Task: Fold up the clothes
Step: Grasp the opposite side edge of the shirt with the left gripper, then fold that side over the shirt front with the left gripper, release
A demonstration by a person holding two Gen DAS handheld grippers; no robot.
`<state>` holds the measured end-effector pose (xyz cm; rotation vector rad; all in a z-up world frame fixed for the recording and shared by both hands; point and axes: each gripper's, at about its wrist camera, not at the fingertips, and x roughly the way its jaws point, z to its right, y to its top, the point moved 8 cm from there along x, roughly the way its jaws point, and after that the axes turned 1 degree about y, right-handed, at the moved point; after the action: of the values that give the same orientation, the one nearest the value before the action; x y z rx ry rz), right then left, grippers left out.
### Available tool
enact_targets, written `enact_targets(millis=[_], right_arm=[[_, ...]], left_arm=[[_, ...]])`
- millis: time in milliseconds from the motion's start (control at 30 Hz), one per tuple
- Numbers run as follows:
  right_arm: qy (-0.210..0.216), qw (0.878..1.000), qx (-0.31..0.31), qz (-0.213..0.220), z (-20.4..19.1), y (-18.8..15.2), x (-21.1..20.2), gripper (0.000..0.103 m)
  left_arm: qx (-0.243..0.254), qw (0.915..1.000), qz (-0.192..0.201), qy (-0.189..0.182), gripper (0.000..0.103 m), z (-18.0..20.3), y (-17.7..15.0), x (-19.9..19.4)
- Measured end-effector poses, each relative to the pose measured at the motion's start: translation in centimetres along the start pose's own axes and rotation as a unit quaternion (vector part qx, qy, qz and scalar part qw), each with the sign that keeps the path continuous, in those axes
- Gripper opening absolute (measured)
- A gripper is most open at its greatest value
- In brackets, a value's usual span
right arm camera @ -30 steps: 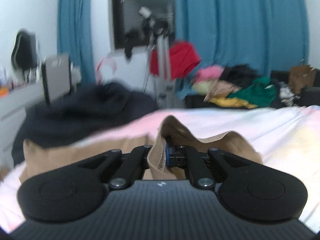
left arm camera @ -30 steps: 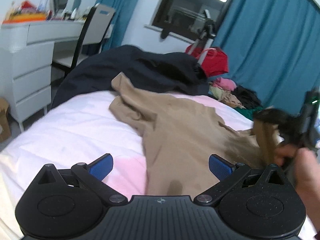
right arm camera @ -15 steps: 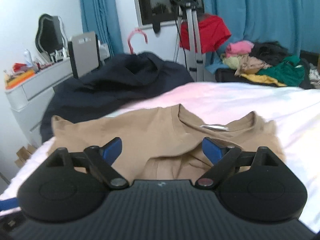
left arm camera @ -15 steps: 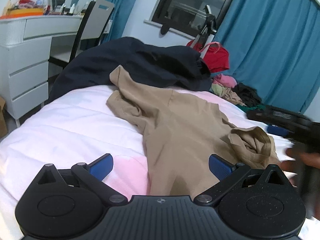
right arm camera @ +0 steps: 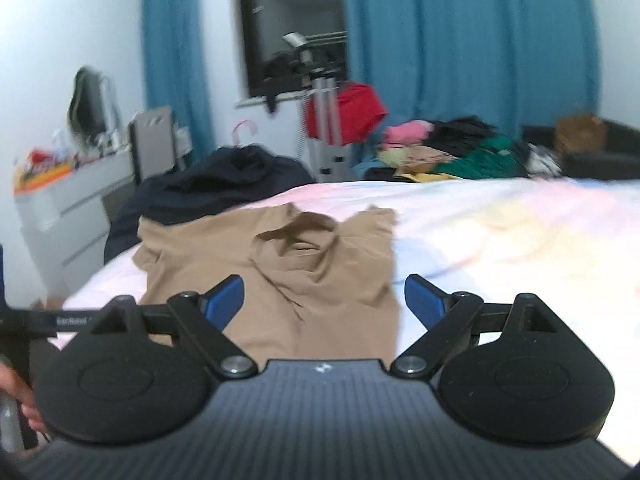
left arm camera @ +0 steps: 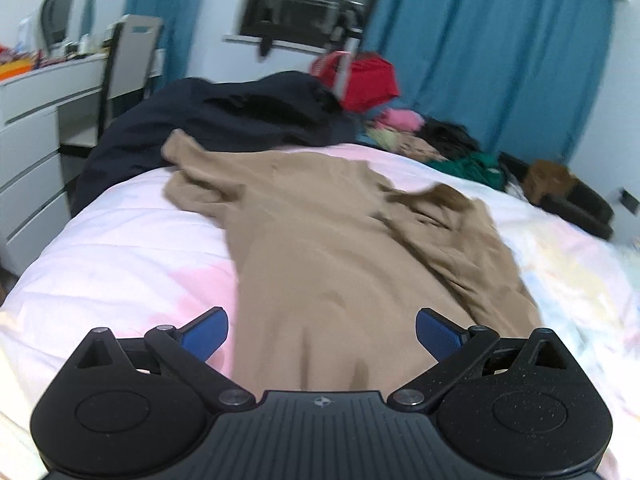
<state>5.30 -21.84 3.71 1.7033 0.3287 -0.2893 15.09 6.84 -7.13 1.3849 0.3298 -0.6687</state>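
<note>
While both tongs hang over the bed (left arm camera: 120, 248), neither grips anything: left gripper (left arm camera: 322, 334) has its blue pads spread wide with tan shirt (left arm camera: 340, 248) under the gap, right gripper (right arm camera: 324, 300) equally wide apart above the same shirt (right arm camera: 320, 280). Shirt lies mostly flat on the pale pink cover, neck hole up, one sleeve bunched toward the dark garment (left arm camera: 224, 120) at the far edge. Clothes pile (right arm camera: 452, 152) sits beyond the bed by the blue curtain (right arm camera: 460, 40).

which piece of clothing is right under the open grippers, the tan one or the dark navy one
The tan shirt, spread flat on the bed. The dark navy garment lies bunched at the far edge, beyond it.
</note>
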Motion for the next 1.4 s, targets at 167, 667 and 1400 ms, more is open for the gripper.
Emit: enact_targets(millis=[167,667,1400], right_arm=[[-0.021,0.997,0.061,0.036,4.3,1.2,-3.5,0.089],[-0.009,0.986,0.151,0.075,11.3,2.3,-6.2,0.089],[0.001,0.988,0.156,0.018,10.4,-0.2,-3.1,0.089]], left_arm=[[0.035,0.9989,-0.025,-0.018,0.101,3.3,-2.1,-1.3],[-0.005,0.9526,-0.233,-0.195,0.08,19.2,-11.7,-1.4],[-0.055,0.9429,-0.29,-0.154,0.012,10.7,-11.0,1.6]])
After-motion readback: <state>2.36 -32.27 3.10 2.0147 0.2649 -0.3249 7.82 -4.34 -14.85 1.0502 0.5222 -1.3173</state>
